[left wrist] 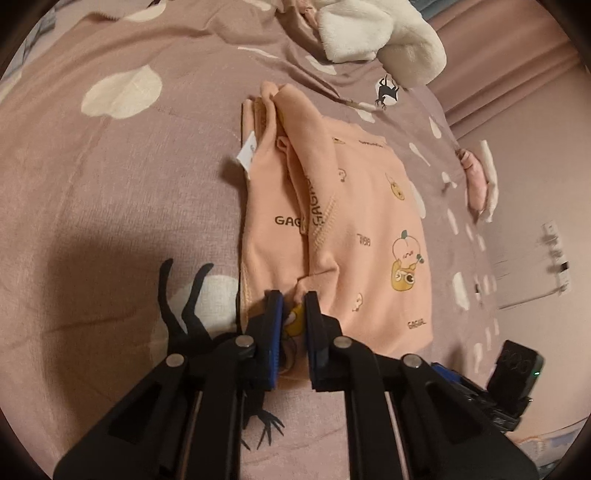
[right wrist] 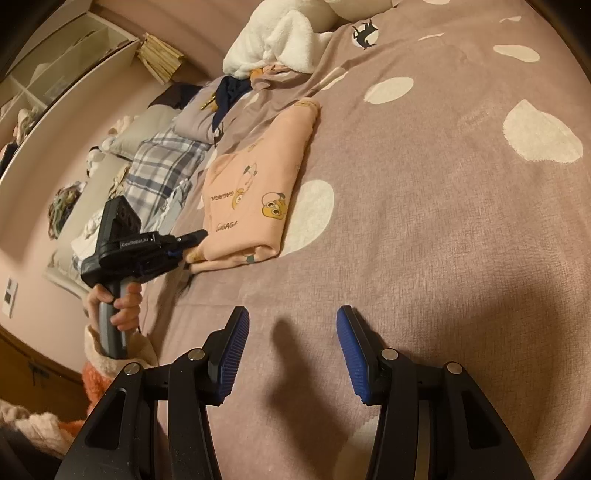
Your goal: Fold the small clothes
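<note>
A mauve bedspread (right wrist: 424, 221) printed with cream blobs and small black animal figures is covering the whole work surface, and the right gripper (right wrist: 291, 354) is hovering over a bare stretch of it with its blue pads spread and nothing between them. Farther out, the left gripper (left wrist: 293, 321) is pinching the near edge of the folded peach garment (left wrist: 343, 229), which is lying flat mid-bed and showing "GAGA" lettering, cartoon characters and a white tag (its print unreadable). Only the right wrist view is showing the hand (right wrist: 122, 302) gripping that tool's handle, marked "GenRobot.AI", plus a plaid cloth (right wrist: 162, 166) and shelving by the wall. Beyond, white fleece (left wrist: 373, 33) is lying heaped.
</note>
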`<state>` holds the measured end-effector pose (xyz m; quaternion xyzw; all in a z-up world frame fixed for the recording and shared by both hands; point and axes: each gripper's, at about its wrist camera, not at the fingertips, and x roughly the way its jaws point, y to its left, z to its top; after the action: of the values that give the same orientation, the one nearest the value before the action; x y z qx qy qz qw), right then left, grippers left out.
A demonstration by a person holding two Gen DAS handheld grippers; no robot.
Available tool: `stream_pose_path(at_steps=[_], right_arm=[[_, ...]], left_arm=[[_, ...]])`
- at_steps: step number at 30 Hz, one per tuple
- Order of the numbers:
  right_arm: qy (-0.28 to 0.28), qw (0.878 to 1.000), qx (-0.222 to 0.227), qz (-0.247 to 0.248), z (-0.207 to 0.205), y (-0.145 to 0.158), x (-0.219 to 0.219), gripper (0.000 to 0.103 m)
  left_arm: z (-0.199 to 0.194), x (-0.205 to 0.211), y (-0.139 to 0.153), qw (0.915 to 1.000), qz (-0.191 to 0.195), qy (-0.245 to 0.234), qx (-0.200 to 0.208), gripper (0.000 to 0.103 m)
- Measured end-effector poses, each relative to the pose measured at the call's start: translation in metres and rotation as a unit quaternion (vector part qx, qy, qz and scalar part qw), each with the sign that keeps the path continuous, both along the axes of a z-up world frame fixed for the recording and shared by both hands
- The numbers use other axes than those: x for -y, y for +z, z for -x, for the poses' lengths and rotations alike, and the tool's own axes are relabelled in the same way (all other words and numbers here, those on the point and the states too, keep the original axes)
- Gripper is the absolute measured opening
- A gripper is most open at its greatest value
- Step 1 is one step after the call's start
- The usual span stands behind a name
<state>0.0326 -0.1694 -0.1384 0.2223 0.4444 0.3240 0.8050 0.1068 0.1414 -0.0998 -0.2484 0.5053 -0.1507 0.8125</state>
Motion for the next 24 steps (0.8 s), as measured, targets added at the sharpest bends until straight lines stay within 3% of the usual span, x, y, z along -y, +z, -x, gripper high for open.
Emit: stream_pose_path(at_steps=[6, 13, 21, 24], right_arm=[[-0.004, 1.000, 0.001, 0.006, 0.001, 0.001, -0.002, 0.050], [-0.008, 1.000, 0.001, 0.010, 0.002, 0.002, -0.004, 0.050], [-0.015, 1.000, 0.002, 0.018, 0.003, 0.003, -0.007, 0.050], [-0.018, 1.000, 0.004, 0.019, 0.003, 0.003, -0.008, 0.050]], left_arm=[[0.011, 0.001, 0.019, 0.9995, 0.008, -0.006, 0.030, 0.008], [0.020, -0.008, 0.010, 0.9999, 0.001, 0.001, 0.014, 0.008], [0.032, -0.007, 0.018, 0.9995, -0.010, -0.007, 0.028, 0.008], [0.029, -0.010, 0.014, 0.9997, 0.005, 0.006, 0.024, 0.010]])
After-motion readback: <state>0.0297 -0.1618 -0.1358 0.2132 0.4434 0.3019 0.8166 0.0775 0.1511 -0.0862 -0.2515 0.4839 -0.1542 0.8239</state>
